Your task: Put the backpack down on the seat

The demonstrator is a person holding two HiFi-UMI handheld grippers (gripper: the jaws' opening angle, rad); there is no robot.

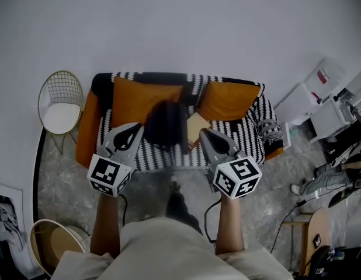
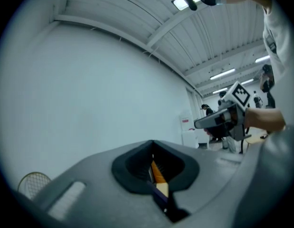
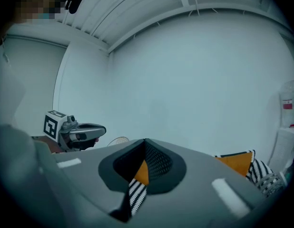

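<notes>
A black backpack [image 1: 167, 124] stands upright on the seat of a black-and-white striped sofa [image 1: 250, 134], leaning back between two orange cushions [image 1: 142, 98]. A tan flat thing [image 1: 197, 127] lies just right of it. My left gripper [image 1: 134, 130] hangs in the air to the backpack's left, shut and empty. To the right of the backpack my right gripper [image 1: 205, 134] is also shut and empty. Neither touches the bag. In the left gripper view the jaws [image 2: 152, 146] meet, and the right gripper [image 2: 223, 120] shows beyond them. The right gripper view shows its closed jaws [image 3: 144, 145] and the left gripper [image 3: 75, 132].
A gold wire chair [image 1: 61, 107] with a white pad stands left of the sofa. A round tan stool [image 1: 52, 244] and a poster [image 1: 8, 226] are at the lower left. White machines [image 1: 320, 98], a wooden stool [image 1: 312, 232] and a person's legs [image 1: 326, 182] crowd the right.
</notes>
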